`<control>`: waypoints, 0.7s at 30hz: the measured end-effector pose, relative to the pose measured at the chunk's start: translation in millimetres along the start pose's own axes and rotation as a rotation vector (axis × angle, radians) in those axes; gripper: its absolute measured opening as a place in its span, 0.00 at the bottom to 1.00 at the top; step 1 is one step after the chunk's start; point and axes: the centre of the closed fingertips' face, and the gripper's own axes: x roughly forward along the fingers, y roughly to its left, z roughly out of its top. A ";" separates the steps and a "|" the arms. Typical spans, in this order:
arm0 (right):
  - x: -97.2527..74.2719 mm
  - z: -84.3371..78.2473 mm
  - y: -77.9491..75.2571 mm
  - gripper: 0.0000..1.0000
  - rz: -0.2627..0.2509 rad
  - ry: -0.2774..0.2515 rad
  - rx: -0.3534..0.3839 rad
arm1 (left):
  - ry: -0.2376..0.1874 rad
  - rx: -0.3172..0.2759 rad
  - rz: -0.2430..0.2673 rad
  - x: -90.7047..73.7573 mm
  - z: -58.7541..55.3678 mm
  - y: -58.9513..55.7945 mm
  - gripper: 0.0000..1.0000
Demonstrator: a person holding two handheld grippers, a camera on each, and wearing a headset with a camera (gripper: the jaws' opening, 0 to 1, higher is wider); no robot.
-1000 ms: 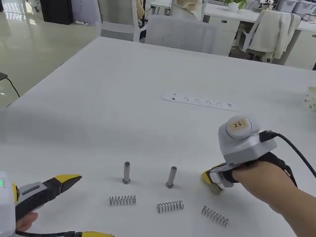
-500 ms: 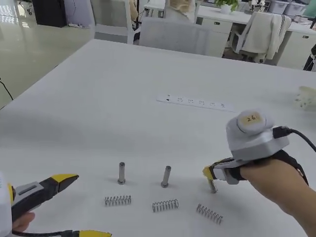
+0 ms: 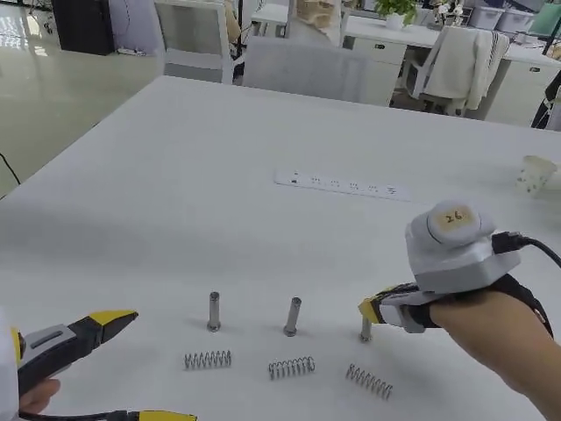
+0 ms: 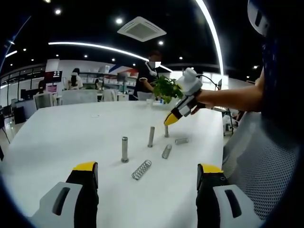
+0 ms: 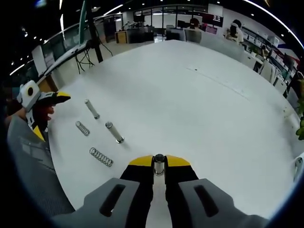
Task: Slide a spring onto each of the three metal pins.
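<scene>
though left gripper (image 4: 147,167) jaws wide apart, right gripper (image 5: 159,163) jaws tight around rightmost pin (image 3: 365,331)

The white table (image 3: 175,167) carries three upright pins (image 3: 214,311), three springs (image 3: 291,367), a power strip (image 3: 342,185) and a cup (image 3: 534,174).
</scene>
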 end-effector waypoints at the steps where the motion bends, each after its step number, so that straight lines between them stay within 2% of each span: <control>1: 0.9 -0.6 0.2 0.05 -0.001 0.001 -0.002 | 0.002 0.001 0.000 -0.1 -0.4 -0.2 0.82; 9: -1.2 -2.1 1.5 0.06 0.007 -0.003 -0.010 | 0.005 0.002 -0.004 0.1 -1.2 -2.5 0.82; 21: -2.5 -1.9 6.3 0.06 0.013 -0.011 -0.059 | 0.007 0.009 -0.006 -0.6 1.1 -4.4 0.82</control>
